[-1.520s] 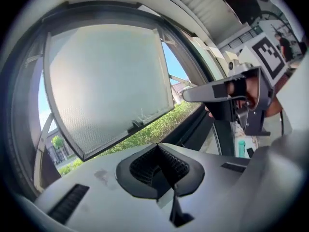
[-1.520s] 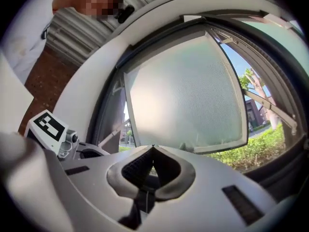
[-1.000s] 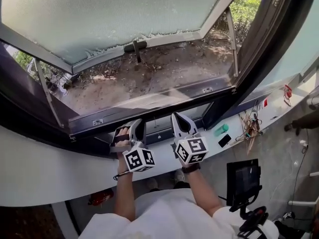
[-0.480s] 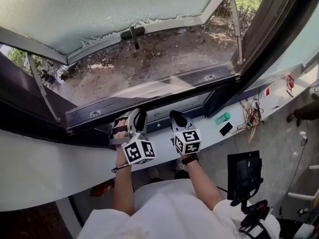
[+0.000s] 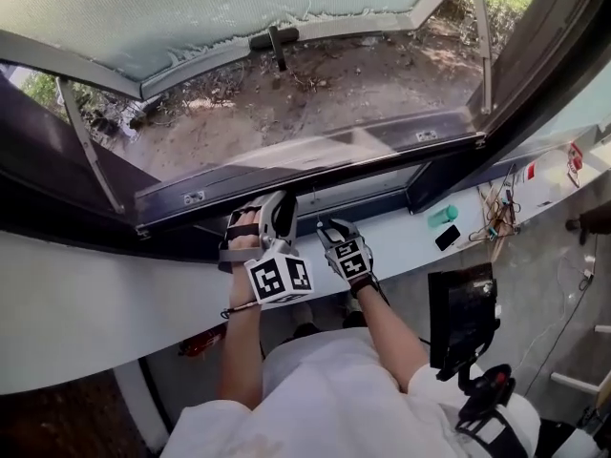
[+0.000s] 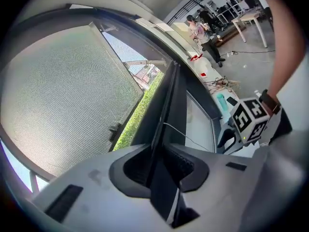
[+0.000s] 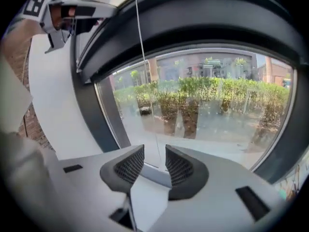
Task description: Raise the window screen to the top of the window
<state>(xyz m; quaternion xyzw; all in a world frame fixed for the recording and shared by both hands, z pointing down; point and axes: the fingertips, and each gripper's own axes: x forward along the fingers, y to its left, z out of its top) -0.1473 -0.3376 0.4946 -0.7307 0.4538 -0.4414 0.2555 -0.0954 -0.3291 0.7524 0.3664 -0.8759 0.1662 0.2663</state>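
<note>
Head view, looking steeply down over a person's arms at an open window: a dark rail point(image 5: 363, 156) runs side to side across the bottom of the opening, slanting slightly up to the right. A white sill point(image 5: 86, 303) lies on its near side and bare ground shows outside beyond it.

The left gripper point(image 5: 275, 214) is on this rail. In the left gripper view the rail passes edge-on between its jaws, with the pads closed against both faces.

The right gripper point(image 5: 331, 231) sits just to the right of the left one and lower, near the sill and apart from the rail. Its jaws have just been opening. The right gripper view shows them spread with nothing between them, only a fixed glass pane point(image 7: 207, 115) and shrubs beyond.

The rail looks like the screen's pull bar (a judgement, since no mesh is plainly seen joined to it), so the screen seems to sit at the bottom of the window. From the right gripper the rail lies above and ahead. The left hand is the nearer one, already clamped on. The lift would run at right angles to the rail's long axis, up towards the top of the frame, which is out of sight.
</note>
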